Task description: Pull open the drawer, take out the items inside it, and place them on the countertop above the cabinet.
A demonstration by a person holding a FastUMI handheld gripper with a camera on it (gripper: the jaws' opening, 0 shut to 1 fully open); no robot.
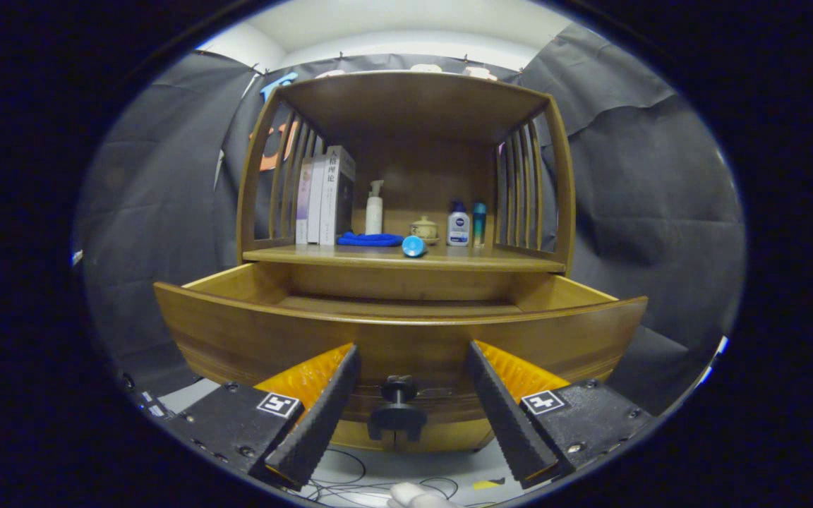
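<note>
A wooden cabinet's drawer [251, 331] stands pulled out toward me, its curved front just ahead of my fingers. The dark drawer knob [398, 406] sits between the two fingers without touching them. My gripper [413, 367] is open, nothing held. Only a strip of the drawer's bare wooden floor [392, 307] shows over the front; the near part of the inside is hidden. On the countertop [491, 262] above lie a blue cylinder [413, 246] on its side and a blue cloth [370, 240].
Further back on the countertop stand upright books [325, 201], a white pump bottle [375, 208], a small lidded pot [424, 228], a white-and-blue bottle [459, 224] and a teal bottle [479, 222]. Slatted side walls and a roof enclose this shelf. Cables [350, 483] lie on the floor below.
</note>
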